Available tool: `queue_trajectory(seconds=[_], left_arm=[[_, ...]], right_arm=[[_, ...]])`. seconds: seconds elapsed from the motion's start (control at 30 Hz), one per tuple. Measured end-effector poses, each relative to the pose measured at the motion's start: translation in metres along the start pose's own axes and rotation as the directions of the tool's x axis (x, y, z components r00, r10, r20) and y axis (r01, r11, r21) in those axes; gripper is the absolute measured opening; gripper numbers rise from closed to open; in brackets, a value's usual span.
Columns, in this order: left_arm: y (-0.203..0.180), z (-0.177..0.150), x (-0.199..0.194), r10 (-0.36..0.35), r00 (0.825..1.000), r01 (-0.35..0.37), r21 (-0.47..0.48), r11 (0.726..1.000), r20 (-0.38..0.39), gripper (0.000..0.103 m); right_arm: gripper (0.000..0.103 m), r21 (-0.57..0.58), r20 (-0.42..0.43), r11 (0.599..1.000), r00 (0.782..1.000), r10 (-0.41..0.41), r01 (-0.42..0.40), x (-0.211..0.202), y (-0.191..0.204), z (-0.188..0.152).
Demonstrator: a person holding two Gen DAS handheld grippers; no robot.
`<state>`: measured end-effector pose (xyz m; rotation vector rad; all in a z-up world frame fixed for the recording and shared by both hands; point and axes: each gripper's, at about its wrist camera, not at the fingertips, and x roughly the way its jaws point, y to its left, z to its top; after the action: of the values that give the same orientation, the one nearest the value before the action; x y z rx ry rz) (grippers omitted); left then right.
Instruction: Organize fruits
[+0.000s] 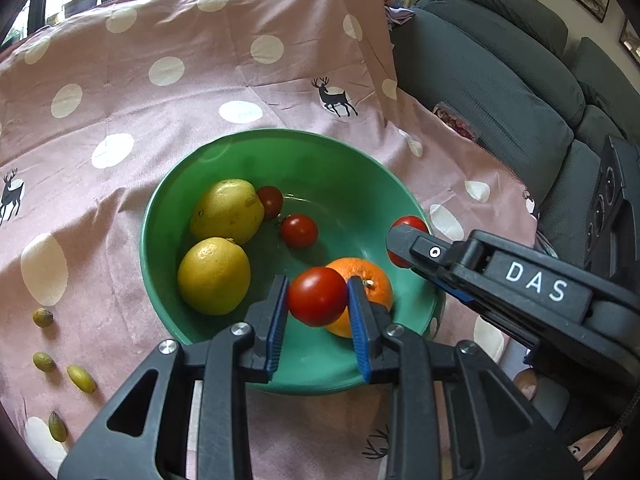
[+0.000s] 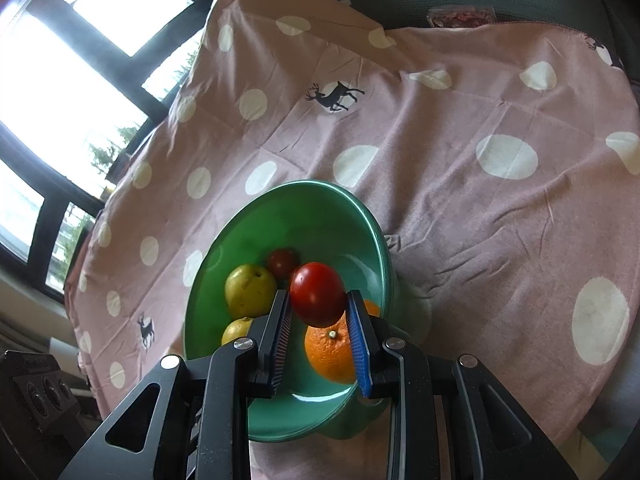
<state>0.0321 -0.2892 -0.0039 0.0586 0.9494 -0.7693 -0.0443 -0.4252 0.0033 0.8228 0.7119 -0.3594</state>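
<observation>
Left wrist view: found the round green plastic bowl (image 1: 224, 152) already loaded, with two yellow lemon-like fruits (image 1: 214, 276) ahead and left of the left gripper (image 1: 318, 296), two small red cherry tomatoes (image 1: 299, 231) straight ahead, and a round orange (image 1: 374, 282) just behind its right finger. Held a glossy red tomato (image 1: 317, 296) pinched between the narrowly parted blue pads, over the near side of the bowl, tilted steeply down. Saw the right gripper (image 1: 404, 240) reaching in from the right, clamped on another red tomato (image 1: 408, 222) above the rim. Left small green olive-like fruits (image 1: 81, 378) on the pink dotted cloth (image 1: 160, 100), far left. Judged the sorting well advanced, both tomatoes not yet released.

Right wrist view: gripped its tomato (image 2: 317, 294) likewise, angled down, orange (image 2: 330, 354) just below, bowl (image 2: 360, 208) beneath.
</observation>
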Motion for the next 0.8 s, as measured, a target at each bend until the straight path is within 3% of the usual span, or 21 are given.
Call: queue_trajectory(seconds=[0.4,0.47,0.53,0.6,0.67,0.8], left_arm=[[0.001,-0.003,0.007,0.0,1.0,0.0,-0.004,1.0,-0.029,0.029],[0.004,-0.004,0.004,0.0,1.0,0.0,-0.013,1.0,-0.025,0.033],[0.007,-0.003,-0.001,-0.001,1.0,0.001,-0.028,1.0,-0.01,0.051],[0.012,-0.004,-0.009,-0.003,1.0,0.004,-0.043,0.999,0.019,0.058],[0.017,-0.004,-0.019,0.014,0.999,-0.012,-0.053,0.999,0.035,0.059],[0.036,-0.009,-0.047,0.062,0.996,-0.056,-0.091,0.994,0.068,0.063]], right_arm=[[0.03,-0.003,-0.008,1.0,1.0,0.005,-0.005,0.003,-0.001,0.0],[0.03,-0.001,-0.01,1.0,1.0,0.006,-0.006,0.003,-0.001,0.0],[0.03,0.005,-0.016,1.0,1.0,0.024,-0.024,0.003,-0.001,0.001],[0.03,0.023,-0.019,0.998,0.998,0.06,-0.059,0.002,-0.003,0.002],[0.031,0.031,-0.016,0.996,0.996,0.085,-0.084,-0.001,-0.003,0.002],[0.034,0.011,0.006,0.999,0.999,0.052,-0.052,-0.008,0.005,0.0]])
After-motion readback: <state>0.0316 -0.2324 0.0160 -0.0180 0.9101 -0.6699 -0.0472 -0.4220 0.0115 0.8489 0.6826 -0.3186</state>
